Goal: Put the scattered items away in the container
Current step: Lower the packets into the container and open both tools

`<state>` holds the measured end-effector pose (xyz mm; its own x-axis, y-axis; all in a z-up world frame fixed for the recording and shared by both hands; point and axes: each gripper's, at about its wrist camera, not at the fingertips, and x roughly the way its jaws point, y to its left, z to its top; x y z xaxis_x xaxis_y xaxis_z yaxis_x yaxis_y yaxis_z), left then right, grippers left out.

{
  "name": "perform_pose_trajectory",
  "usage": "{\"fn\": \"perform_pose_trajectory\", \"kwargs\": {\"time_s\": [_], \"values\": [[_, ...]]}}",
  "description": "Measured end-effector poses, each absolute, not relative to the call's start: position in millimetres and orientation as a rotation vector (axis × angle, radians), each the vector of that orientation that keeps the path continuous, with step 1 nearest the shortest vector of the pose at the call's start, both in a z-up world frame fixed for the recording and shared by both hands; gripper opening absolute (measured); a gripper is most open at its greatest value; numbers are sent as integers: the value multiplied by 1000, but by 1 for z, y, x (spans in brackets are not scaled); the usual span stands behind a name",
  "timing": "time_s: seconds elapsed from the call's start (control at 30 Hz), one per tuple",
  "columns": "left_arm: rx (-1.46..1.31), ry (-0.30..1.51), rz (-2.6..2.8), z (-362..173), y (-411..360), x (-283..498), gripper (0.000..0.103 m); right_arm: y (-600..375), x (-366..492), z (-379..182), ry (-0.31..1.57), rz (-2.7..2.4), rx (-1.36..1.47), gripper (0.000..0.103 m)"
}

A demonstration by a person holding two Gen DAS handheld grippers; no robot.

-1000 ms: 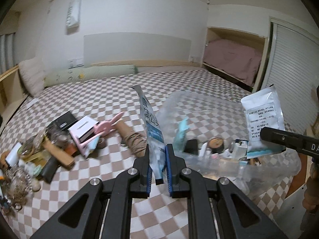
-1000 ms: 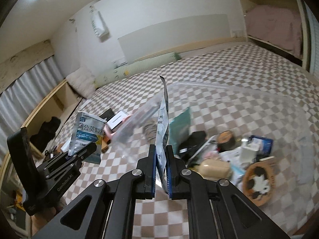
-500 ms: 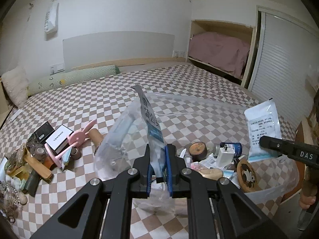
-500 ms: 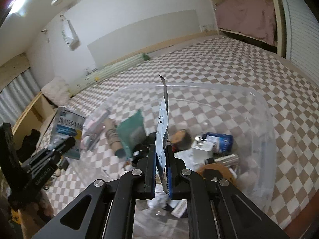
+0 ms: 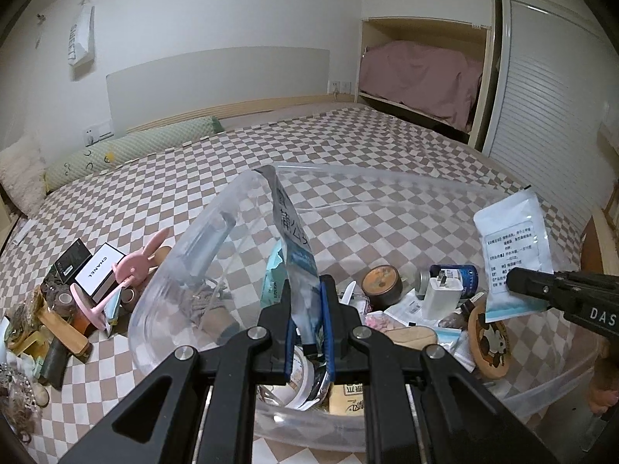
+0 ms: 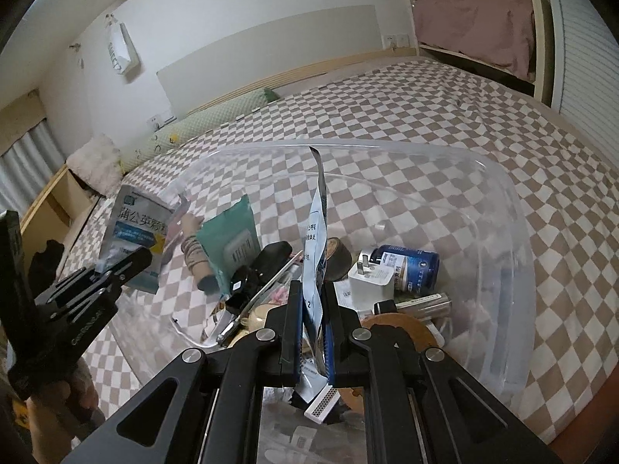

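A clear plastic bin (image 5: pixel 371 178) (image 6: pixel 503 208) sits on the checkered bed and holds several small items. My left gripper (image 5: pixel 305 328) is shut on a blue-and-white sachet (image 5: pixel 298 255) that stands edge-on above the bin's near side. The same sachet (image 6: pixel 133 232) shows face-on at the left of the right wrist view, held in my left gripper (image 6: pixel 127 266). My right gripper (image 6: pixel 312 336) is shut on a white printed sachet (image 6: pixel 314 255), held upright over the bin's inside. In the left wrist view that white sachet (image 5: pixel 510 259) hangs from my right gripper (image 5: pixel 518 280) at the bin's right side.
Left of the bin lies a heap of loose things: a pink rabbit-shaped stand (image 5: pixel 127 270), a white perfume box (image 5: pixel 98 274), a black box (image 5: pixel 71 266), wooden pieces (image 5: pixel 64 328). Inside the bin are a white charger plug (image 6: pixel 373 280), a blue can (image 6: pixel 412 263), a green wipes pack (image 6: pixel 232 243). A green bolster (image 5: pixel 131 147) lies at the headboard.
Both grippers have travelled with their sachets from beside the bin to above it; the bin now fills the middle of both views. The loose heap has slid off to the left.
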<state>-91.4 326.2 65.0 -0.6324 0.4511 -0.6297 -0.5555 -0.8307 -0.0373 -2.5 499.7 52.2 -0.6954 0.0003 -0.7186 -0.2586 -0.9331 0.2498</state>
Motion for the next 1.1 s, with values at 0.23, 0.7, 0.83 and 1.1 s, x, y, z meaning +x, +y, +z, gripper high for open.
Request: {"fn": "perform_pose_trajectory", "kwargs": {"time_s": [0.23, 0.7, 0.83, 1.1], "values": [[-877, 231, 2410, 62, 332, -92, 12, 502, -7, 47, 506, 2705, -1185, 10], [-887, 258, 2403, 62, 335, -90, 13, 498, -11, 43, 450, 2659, -1228, 10], [-897, 251, 2407, 62, 335, -91, 13, 500, -11, 42, 464, 2663, -1237, 10], [-898, 249, 2415, 62, 334, -90, 37, 501, -11, 41, 490, 2672, -1244, 10]]}}
